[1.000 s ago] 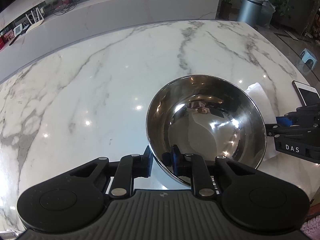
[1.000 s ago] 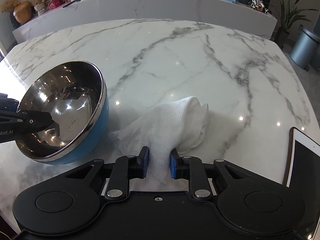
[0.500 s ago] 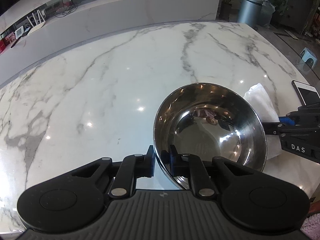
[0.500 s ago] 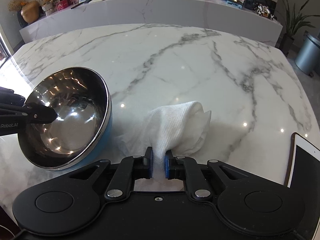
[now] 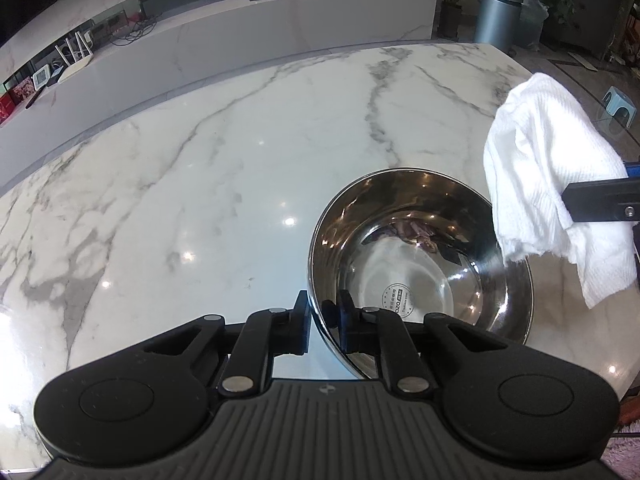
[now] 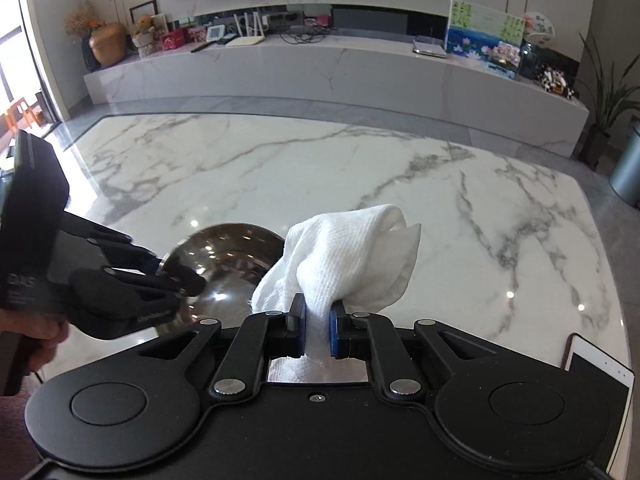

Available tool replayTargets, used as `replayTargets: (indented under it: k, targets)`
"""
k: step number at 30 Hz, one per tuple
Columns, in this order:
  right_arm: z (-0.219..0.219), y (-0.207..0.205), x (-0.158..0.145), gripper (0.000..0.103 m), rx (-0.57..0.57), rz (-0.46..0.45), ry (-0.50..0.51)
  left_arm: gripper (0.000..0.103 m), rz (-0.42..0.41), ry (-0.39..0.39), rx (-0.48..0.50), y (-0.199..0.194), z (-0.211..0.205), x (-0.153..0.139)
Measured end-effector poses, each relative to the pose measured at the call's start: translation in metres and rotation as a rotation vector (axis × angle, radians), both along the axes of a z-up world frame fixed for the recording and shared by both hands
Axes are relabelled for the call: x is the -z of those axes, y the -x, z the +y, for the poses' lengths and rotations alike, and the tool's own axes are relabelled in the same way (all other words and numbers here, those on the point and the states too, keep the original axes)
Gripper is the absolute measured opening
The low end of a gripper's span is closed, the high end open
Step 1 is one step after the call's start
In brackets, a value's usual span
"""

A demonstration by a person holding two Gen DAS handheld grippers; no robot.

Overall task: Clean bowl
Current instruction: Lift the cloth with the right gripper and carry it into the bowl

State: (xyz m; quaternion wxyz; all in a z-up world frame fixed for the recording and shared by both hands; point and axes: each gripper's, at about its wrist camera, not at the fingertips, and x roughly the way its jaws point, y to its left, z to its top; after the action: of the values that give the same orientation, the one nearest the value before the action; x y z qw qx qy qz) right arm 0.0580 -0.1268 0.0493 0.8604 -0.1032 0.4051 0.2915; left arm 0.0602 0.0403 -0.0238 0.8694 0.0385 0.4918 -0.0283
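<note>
Pinching only the bowl's (image 5: 420,256) near rim, the left gripper (image 5: 322,326) could let it twist when wiping starts. It sits tilted near the worktop's (image 5: 200,184) near edge; the right gripper's (image 6: 316,330) jaws clamp a loose cloth (image 6: 352,256) that might slip out.

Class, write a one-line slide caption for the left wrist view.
Left gripper clamps the steel bowl rim on the marble table while the right gripper holds a white cloth above it.

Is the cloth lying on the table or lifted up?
Lifted: the cloth hangs bunched from the right tongs, beside the bowl.
</note>
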Motion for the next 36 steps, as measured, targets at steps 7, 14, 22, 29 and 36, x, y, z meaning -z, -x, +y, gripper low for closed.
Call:
replayTargets:
  k: [7, 14, 22, 29, 36]
  targets:
    - [0.03, 0.001, 0.017, 0.009, -0.096, 0.059, 0.046, 0.011, -0.008, -0.012, 0.007, 0.002, 0.003, -0.001]
    - [0.048, -0.004, 0.041, 0.009, -0.135, 0.107, 0.084, 0.011, -0.005, -0.013, 0.015, 0.002, 0.006, 0.0]
    - [0.051, -0.01, 0.053, 0.009, -0.155, 0.139, 0.117, 0.011, -0.012, -0.022, 0.04, 0.006, 0.007, 0.0]
    - [0.05, -0.014, 0.065, 0.009, -0.151, 0.16, 0.148, 0.011, -0.027, -0.034, 0.056, 0.007, 0.004, -0.001]
    - [0.053, -0.014, 0.07, 0.009, -0.156, 0.16, 0.18, 0.012, -0.029, -0.043, 0.064, 0.008, 0.004, -0.001]
